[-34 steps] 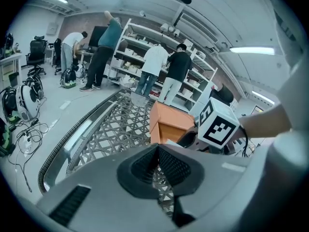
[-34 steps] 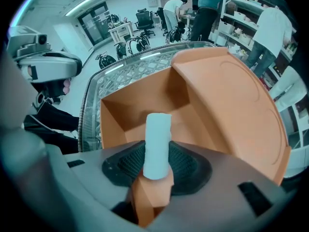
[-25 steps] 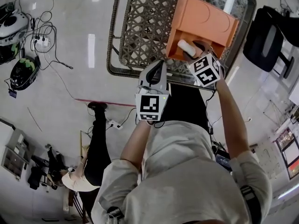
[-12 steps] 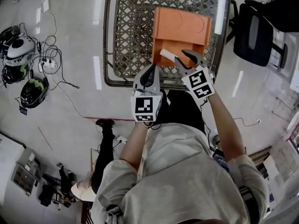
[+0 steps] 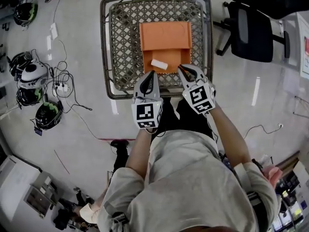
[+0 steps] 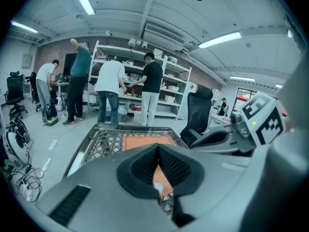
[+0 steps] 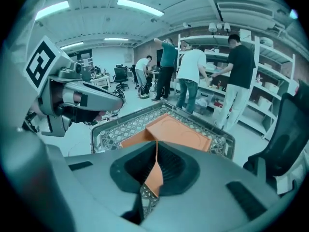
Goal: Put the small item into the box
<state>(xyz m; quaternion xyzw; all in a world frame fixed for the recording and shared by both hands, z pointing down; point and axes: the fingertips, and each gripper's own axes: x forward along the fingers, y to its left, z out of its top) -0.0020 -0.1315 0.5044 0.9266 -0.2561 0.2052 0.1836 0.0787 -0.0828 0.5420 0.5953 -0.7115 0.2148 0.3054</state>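
Observation:
An orange box stands open on a wicker-topped table. A small white item lies in the box's front part, apart from both grippers. My left gripper hovers at the table's near edge, jaws shut and empty. My right gripper is beside it, just short of the box, jaws shut with nothing between them. In the left gripper view the box shows beyond the shut jaws, and the white item peeks through the gap. The right gripper view shows the box ahead.
The table has a dark metal rim. A black office chair stands to the right. Helmets and cables lie on the floor at left. Several people stand at shelves beyond the table.
The right gripper held the white item over the box, let it go into the box, drew back toward the table's near edge and shut. The left gripper stayed shut.

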